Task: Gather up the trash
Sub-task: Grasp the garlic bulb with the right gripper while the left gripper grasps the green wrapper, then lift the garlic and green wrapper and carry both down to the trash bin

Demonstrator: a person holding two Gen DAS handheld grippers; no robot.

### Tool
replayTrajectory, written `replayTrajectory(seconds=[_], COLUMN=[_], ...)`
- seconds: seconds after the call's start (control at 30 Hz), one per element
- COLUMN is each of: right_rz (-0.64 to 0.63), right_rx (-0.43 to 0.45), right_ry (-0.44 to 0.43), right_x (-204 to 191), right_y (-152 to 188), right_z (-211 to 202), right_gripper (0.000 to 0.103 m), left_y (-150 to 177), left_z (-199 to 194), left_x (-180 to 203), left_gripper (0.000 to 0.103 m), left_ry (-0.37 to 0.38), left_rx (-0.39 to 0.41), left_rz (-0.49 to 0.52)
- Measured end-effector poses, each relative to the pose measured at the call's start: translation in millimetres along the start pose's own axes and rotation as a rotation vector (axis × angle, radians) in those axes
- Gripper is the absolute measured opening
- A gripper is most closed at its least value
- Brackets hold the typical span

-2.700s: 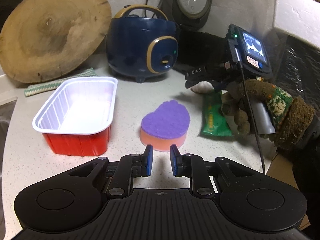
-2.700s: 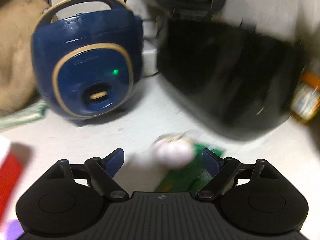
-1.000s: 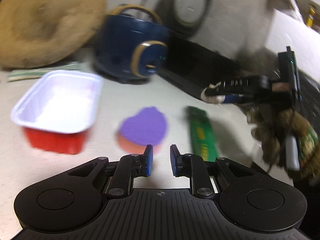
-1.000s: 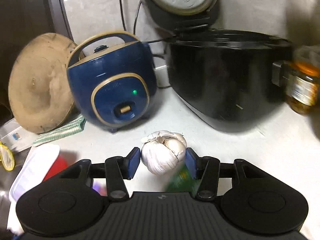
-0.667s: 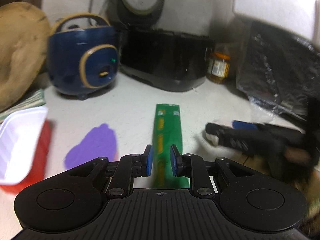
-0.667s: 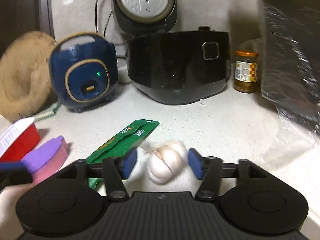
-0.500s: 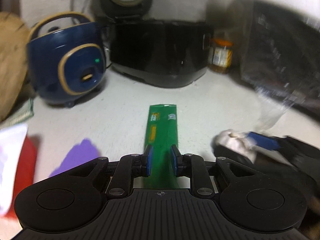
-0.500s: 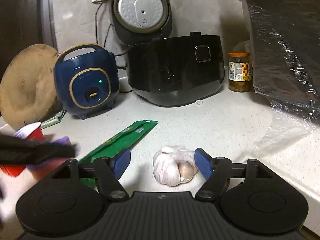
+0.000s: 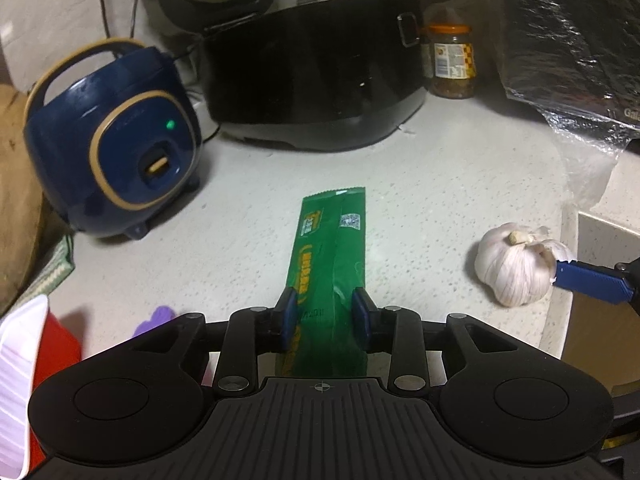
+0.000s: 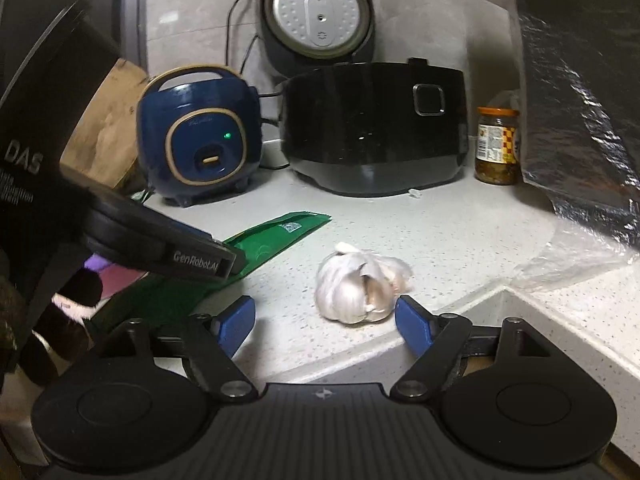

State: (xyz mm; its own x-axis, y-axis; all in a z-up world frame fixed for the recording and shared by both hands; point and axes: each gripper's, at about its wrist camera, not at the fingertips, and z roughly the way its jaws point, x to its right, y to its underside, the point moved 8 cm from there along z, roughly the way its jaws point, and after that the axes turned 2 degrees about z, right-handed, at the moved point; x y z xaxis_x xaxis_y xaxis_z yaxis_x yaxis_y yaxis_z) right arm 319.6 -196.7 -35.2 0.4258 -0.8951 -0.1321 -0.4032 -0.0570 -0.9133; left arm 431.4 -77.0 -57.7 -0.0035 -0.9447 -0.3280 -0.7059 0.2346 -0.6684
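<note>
a pale speckled worktop (image 9: 440, 176) carries a navy rice cooker (image 9: 116, 152) at the back left with its green light on, a big black cooker (image 9: 316, 76) beside it with the lid standing up, and a jar with an orange lid (image 9: 452, 62) to the right of that. a dark box wrapped in crinkled clear film (image 9: 572, 40) fills the right rear corner. at the left edge sit a red tray with a white inside (image 9: 24, 364), a scrap of purple sponge (image 9: 158, 318) and a striped green cloth (image 9: 52, 272) under a wooden board.

the task's thing, a long green wrapper (image 9: 330, 264), lies flat on the worktop, running away from the left gripper (image 9: 325, 312). its near end passes between the blue fingers, which have just been opening and stand apart on either side of it, not pressing on it.

a garlic bulb (image 10: 358, 286) rests near the worktop's front edge, right of the wrapper. the right gripper (image 10: 324, 320) has also just been opening; its fingers flank the bulb, the right one just beside it, the left well clear. nothing stands between either gripper and what is in front of it.

in the right wrist view the left gripper's black body reaches in from the left, angled down over the wrapper, with a gloved hand (image 10: 48, 320) behind it.
</note>
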Motion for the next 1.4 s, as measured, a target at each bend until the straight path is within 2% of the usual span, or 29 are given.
replayTrajectory(seconds=[0.17, 0.4, 0.53, 0.7, 0.83, 1.0, 1.03, 1.1, 1.17, 1.23, 1.33, 1.4], right_rz=[-0.035, -0.025, -0.064, -0.099, -0.063, -0.093, -0.101, -0.121, -0.076, 0.002, 0.056, 0.053], right_rx=[-0.016, -0.060, -0.098, -0.148, -0.151, -0.152, -0.163, -0.202, -0.157, -0.096, -0.068, -0.058], right_ry=[0.005, -0.040, -0.055, -0.068, -0.055, -0.026, -0.033, -0.101, -0.105, -0.081, -0.077, -0.039], right_x=[-7.7, -12.1, -18.0, -26.0, -25.2, -28.6, -28.7, -29.7, -22.8, -10.8, -2.7, -0.7], right_y=[1.7, -0.8, 0.6, 1.7, 0.1, 2.0, 1.2, -2.5, -10.0, -18.5, -23.4, -25.5], right_z=[1.7, 7.2, 10.7, 12.7, 14.0, 16.7, 17.1, 16.3, 9.8, 2.8, 1.3, 5.5], right_gripper=[0.085, 0.098, 0.103, 0.103, 0.103, 0.103, 0.103, 0.100, 0.095, 0.095, 0.095, 0.095], left_y=[15.2, 35.2, 39.4, 40.6, 41.8, 45.8, 47.2, 48.5, 48.2, 48.5, 49.7, 50.5], left_z=[-6.4, -27.8, -31.8, -30.8, -30.4, -33.0, -33.8, -34.6, -35.5, -36.3, -37.8, -39.1], left_x=[-14.4, -15.3, -15.9, -17.4, -19.1, -19.8, -19.9, -21.2, -23.1, -24.1, -22.8, -22.3], left_gripper=[0.044, 0.046, 0.047, 0.047, 0.047, 0.047, 0.047, 0.046, 0.041, 0.038, 0.033, 0.032], left_ry=[0.090, 0.116, 0.121, 0.136, 0.150, 0.166, 0.169, 0.181, 0.205, 0.216, 0.217, 0.218], left_rx=[-0.067, -0.080, -0.067, -0.057, -0.054, -0.017, -0.002, 0.005, -0.007, -0.007, 0.002, 0.002], left_rz=[-0.047, -0.002, 0.006, -0.007, -0.024, -0.019, -0.019, -0.025, -0.042, -0.050, -0.047, -0.050])
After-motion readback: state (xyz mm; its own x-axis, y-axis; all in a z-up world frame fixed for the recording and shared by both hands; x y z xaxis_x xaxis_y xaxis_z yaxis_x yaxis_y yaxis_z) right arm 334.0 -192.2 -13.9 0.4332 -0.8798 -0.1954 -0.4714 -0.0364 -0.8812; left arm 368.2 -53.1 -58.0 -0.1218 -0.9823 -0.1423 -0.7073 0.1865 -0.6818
